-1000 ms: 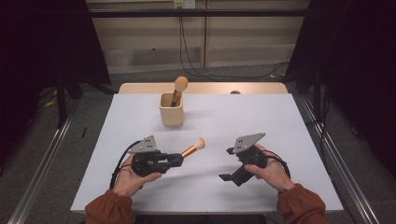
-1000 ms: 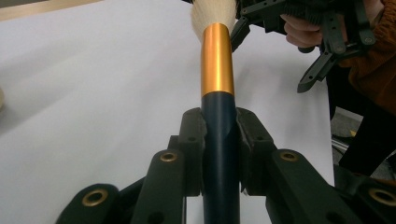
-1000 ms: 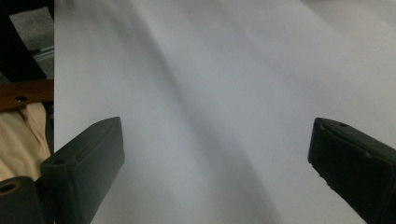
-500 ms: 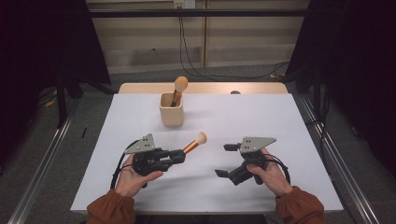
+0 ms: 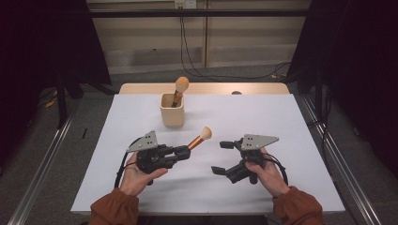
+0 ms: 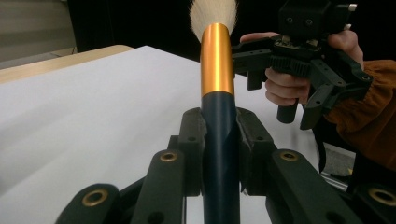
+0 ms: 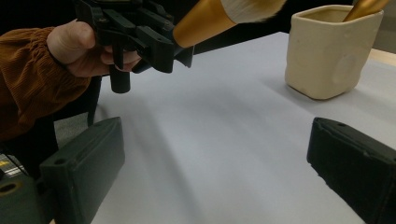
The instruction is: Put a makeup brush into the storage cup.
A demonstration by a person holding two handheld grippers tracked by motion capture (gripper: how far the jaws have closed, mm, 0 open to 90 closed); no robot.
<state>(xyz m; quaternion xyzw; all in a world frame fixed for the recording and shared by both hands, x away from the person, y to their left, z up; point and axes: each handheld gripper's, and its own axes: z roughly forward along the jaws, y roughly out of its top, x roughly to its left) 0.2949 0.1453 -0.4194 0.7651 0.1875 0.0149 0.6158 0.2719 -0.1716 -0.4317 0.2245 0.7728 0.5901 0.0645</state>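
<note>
A makeup brush (image 5: 197, 140) with a dark handle, copper ferrule and pale bristles sticks out to the right and slightly up from my left gripper (image 5: 182, 153), which is shut on its handle. In the left gripper view the pads (image 6: 194, 135) press the dark handle of the brush (image 6: 217, 70) from both sides. My right gripper (image 5: 221, 157) is held to the right of the bristles, open and holding nothing; its fingers (image 7: 84, 161) stand wide apart over the white table. A cream cup (image 5: 172, 110) behind holds a second brush (image 5: 180, 87).
The white tabletop (image 5: 281, 122) spreads around both hands, with a wooden strip (image 5: 263, 88) along its far edge. From the right gripper view, the cup (image 7: 327, 51) stands at the upper right and the left gripper (image 7: 140, 32) with its brush (image 7: 210, 16) at the upper left.
The brush head has risen and drifted a little away from me with the left gripper. The right gripper has rolled slightly, so its grey plate lies flatter.
</note>
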